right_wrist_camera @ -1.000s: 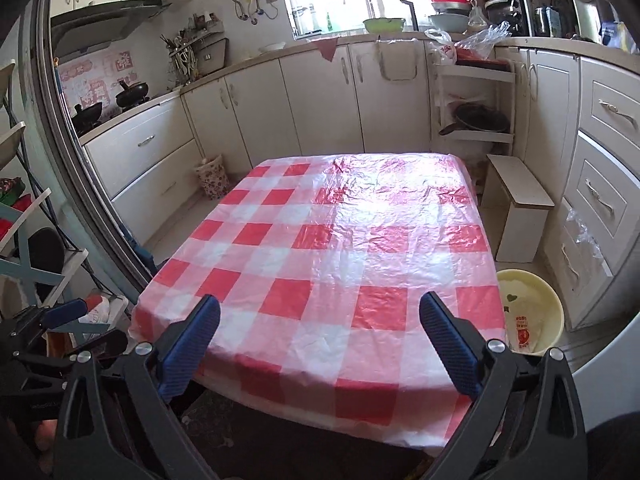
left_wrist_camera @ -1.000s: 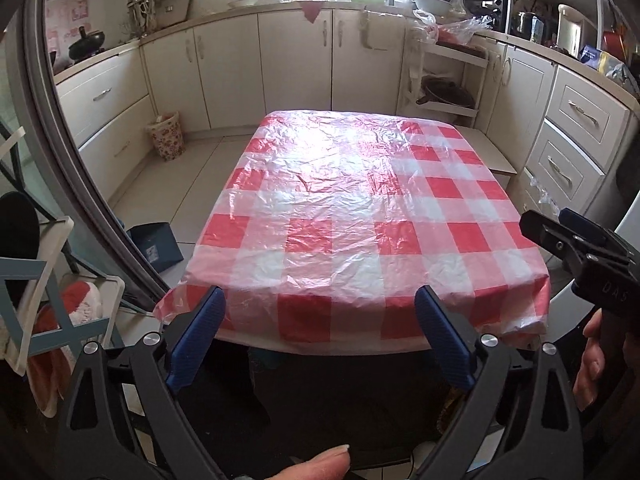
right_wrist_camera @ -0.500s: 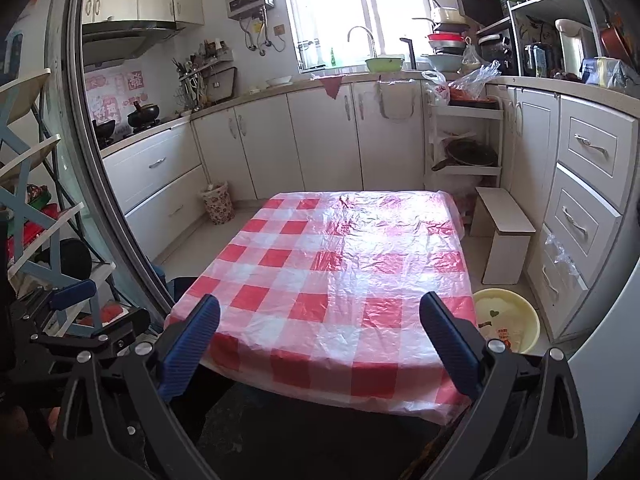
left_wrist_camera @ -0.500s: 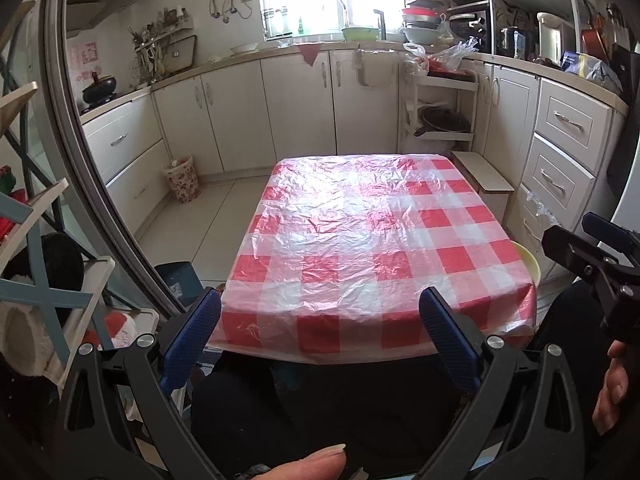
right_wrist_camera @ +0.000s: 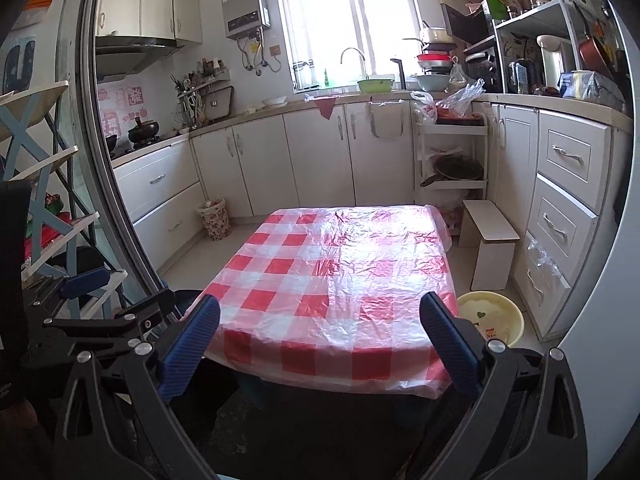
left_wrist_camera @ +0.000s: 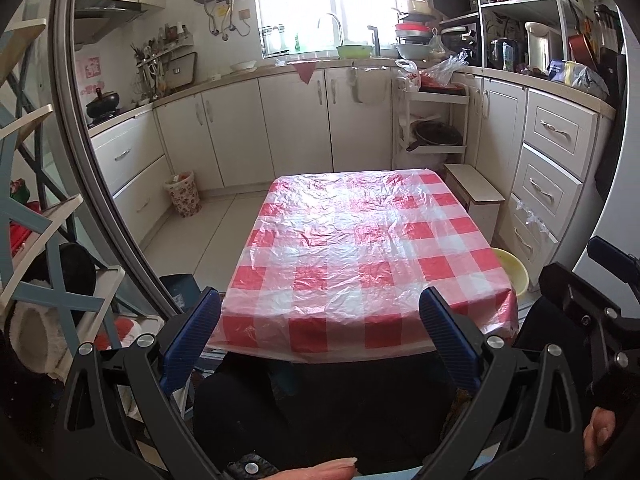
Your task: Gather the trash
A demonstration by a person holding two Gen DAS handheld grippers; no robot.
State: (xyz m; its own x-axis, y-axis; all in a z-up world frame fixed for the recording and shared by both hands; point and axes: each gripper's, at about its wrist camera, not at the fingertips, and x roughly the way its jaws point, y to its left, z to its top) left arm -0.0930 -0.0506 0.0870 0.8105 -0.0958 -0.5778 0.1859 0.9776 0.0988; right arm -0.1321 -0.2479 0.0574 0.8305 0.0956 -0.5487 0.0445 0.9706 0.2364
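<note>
A low table under a red-and-white checked plastic cover (left_wrist_camera: 360,256) (right_wrist_camera: 340,280) stands in the middle of a kitchen floor, and I see no trash on it. My left gripper (left_wrist_camera: 320,336) hangs open before the table's near edge, with nothing between its blue fingers (left_wrist_camera: 192,336). My right gripper (right_wrist_camera: 320,340) is open too, empty, just short of the same edge. The right gripper's body shows at the right edge of the left wrist view. A flowered waste basket (left_wrist_camera: 183,194) (right_wrist_camera: 215,219) stands on the floor by the left cabinets.
White cabinets run along the left, back and right walls. A small white stool (right_wrist_camera: 490,240) and a yellow basin (right_wrist_camera: 490,316) sit on the floor right of the table. A blue-framed rack (left_wrist_camera: 36,240) stands at the left. Tiled floor lies open between table and left cabinets.
Both grippers have drawn back and risen from the table's near edge, so the table looks smaller and farther and more of the kitchen shows. Both stay open.
</note>
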